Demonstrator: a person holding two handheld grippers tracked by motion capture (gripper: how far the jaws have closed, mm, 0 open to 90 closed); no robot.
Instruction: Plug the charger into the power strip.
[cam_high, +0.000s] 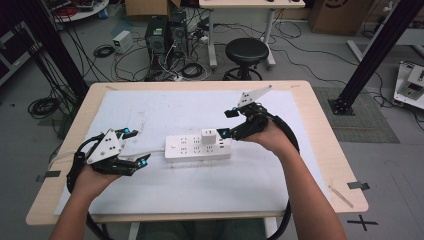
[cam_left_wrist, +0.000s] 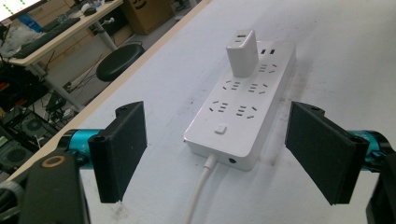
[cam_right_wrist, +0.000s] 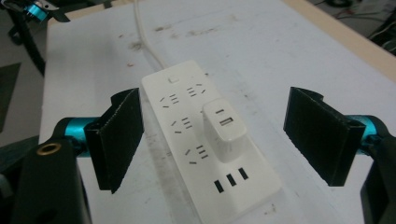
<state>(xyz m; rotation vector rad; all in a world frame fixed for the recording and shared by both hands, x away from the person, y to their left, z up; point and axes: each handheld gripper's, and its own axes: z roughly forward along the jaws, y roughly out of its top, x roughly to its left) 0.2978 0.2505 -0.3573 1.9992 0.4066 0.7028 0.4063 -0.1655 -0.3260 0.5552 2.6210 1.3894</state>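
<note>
White power strip (cam_high: 198, 147) is lying flat near the middle of the white mat (cam_high: 150, 107) that is covering the wooden table (cam_high: 327, 150), long side running along the near edge. White USB charger block (cam_high: 209, 136) is standing plugged into a socket on the strip's far row, toward its right end. No brand or readable writing is showing on strip or charger; just socket slots, a square button (cam_left_wrist: 221, 129) at the cord end and three USB slots (cam_right_wrist: 230, 180) at the other end. White cord (cam_left_wrist: 201, 189) is leaving the strip's left end and getting cut off at the frame bottom in the left gripper view. Left gripper (cam_high: 134, 148) is sitting just off the strip's left end, jaws spread wide, nothing between the pads, not touching the strip. Right gripper (cam_high: 227, 123) is hovering above the strip's right end, near the charger, jaws spread wide, pads clear of both charger and strip. Mat is showing smudges and scuffs. Both forearms are coming in from the near edge; cables are trailing off and partly hidden under the table edge. Black stool (cam_high: 246, 52) and computer towers (cam_high: 166, 35) are standing on the floor beyond the far edge, cable clutter there is hard to sort out.
</note>
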